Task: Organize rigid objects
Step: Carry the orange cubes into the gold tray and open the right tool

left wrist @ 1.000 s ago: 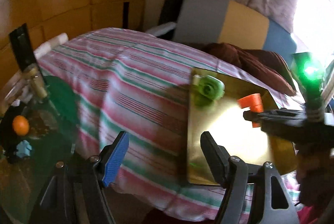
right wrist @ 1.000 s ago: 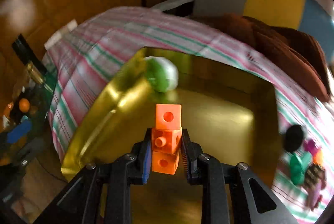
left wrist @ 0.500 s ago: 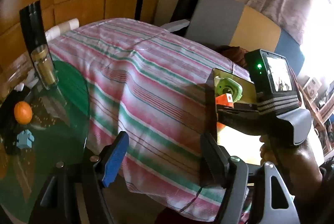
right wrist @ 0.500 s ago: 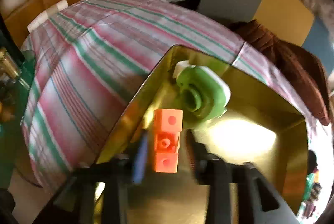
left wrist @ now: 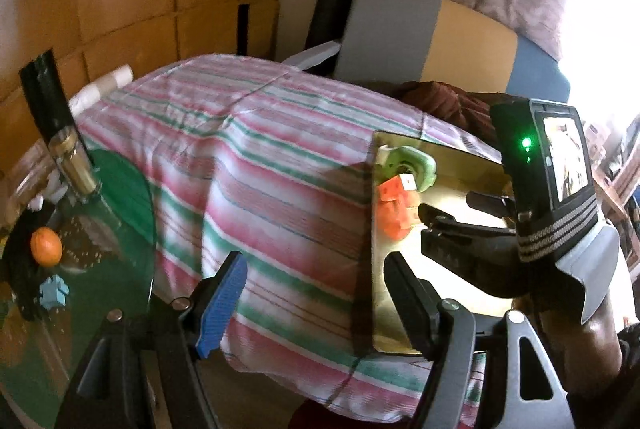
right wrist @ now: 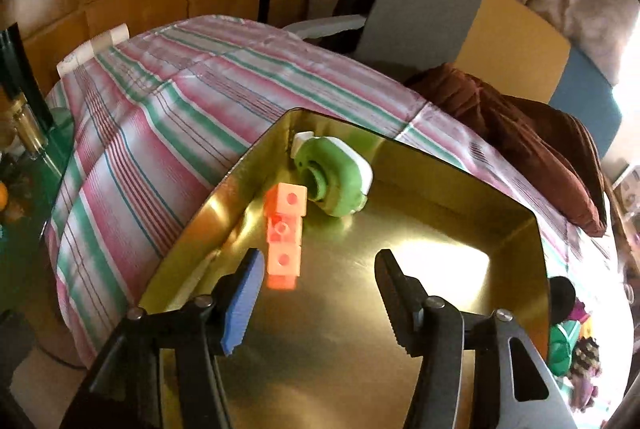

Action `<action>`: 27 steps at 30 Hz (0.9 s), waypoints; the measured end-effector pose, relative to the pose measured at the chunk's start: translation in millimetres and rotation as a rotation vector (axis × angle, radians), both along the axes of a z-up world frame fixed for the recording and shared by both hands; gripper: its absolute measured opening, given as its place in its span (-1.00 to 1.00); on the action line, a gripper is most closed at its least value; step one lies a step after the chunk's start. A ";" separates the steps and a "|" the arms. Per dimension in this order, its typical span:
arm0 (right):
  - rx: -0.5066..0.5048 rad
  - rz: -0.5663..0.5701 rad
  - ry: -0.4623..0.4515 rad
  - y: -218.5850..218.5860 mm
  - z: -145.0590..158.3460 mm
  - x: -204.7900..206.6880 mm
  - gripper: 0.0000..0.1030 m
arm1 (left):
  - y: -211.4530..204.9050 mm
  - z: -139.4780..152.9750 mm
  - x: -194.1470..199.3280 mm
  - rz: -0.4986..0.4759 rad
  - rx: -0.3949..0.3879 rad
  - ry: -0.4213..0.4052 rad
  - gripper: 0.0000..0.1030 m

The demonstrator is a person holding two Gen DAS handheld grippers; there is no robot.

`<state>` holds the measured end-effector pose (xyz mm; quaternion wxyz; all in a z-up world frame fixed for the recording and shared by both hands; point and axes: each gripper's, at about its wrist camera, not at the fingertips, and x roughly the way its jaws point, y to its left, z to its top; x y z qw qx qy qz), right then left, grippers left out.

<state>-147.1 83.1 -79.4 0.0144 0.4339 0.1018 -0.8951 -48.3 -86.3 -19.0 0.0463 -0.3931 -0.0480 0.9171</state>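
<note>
My right gripper [right wrist: 316,299] has let go of the orange block stack [right wrist: 283,235] — its jaws now stand wide, with the stack lying free on the gold tray [right wrist: 460,309] at centre left of the frame, just beside the green round toy [right wrist: 334,179]. In the left wrist view my left gripper [left wrist: 316,303] hangs wide and empty at the bottom, over the striped bedcover [left wrist: 260,165], beside the tray's left edge.
</note>
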 end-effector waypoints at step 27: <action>0.020 -0.244 0.126 123.2 40.4 77.3 0.30 | 135.9 31.5 20.4 -0.384 -0.069 0.075 0.40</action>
